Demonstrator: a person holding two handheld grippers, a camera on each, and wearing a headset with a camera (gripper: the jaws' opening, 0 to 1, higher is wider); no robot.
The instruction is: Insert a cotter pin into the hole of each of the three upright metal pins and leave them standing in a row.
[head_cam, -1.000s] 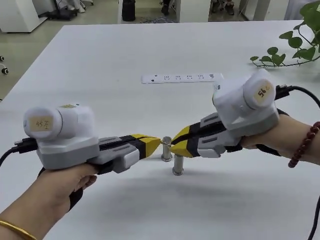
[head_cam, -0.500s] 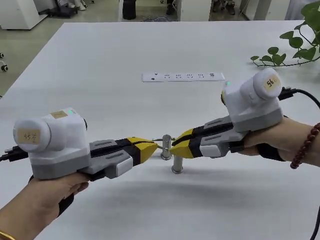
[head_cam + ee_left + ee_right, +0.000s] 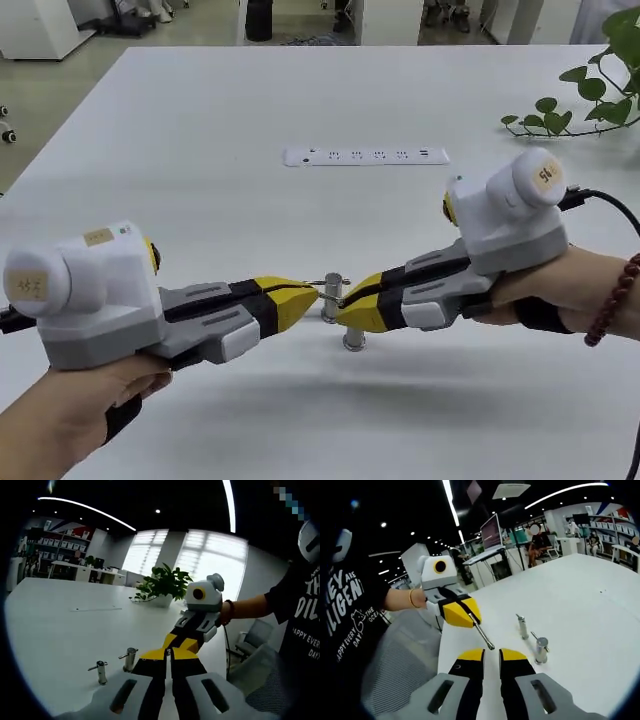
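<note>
The left tongs (image 3: 471,621) clamp a thin cotter pin (image 3: 483,634), tip to tip with the right tongs (image 3: 491,656), whose jaws stand slightly apart. Beside them two upright metal pins (image 3: 522,626) stand on the white surface (image 3: 580,605).

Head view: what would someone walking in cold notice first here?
Two yellow-tipped grippers meet nose to nose over the middle of the white table: the left gripper and the right gripper. The left one clamps a slim metal pin that points toward the right one's parted jaws. Close by stand an upright metal pin and a second upright pin, each with a small crosspiece near its top.
</note>
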